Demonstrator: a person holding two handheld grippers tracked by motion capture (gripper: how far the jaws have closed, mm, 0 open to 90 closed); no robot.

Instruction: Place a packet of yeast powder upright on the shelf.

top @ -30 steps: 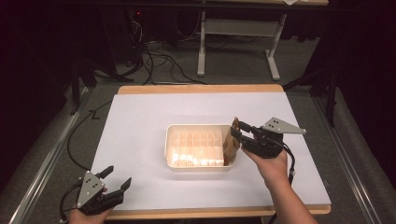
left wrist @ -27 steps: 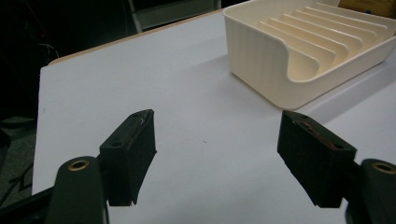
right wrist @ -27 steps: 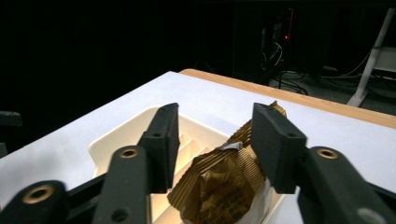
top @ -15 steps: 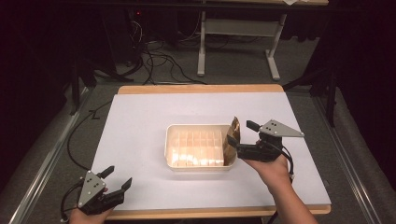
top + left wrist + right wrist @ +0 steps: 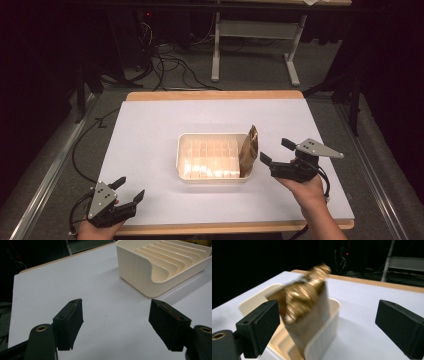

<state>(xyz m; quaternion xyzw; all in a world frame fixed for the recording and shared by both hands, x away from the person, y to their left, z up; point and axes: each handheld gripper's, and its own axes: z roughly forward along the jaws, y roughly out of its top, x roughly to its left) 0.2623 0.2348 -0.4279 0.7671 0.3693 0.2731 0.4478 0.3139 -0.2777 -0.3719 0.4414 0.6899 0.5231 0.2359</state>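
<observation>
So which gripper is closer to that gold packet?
Right. The right gripper sits open just beside the gold packet standing in the tray; the left gripper is at the table's near-left corner.

Bright lit table (image 5: pixel 150 130), dark surroundings; gold pouch (image 5: pixel 307 302) motion-blurred.

The tray (image 5: pixel 187 150) sits mid-table (image 5: pixel 150 115); the pouch (image 5: pixel 248 150) stands in its right end; right gripper (image 5: pixel 274 156) just beside it, left gripper (image 5: pixel 129 190) near the front-left corner.

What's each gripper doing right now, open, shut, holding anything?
Left gripper: open, empty, at the table's near left corner.
Right gripper: open, empty, just right of the gold pouch standing in the cream tray.
</observation>
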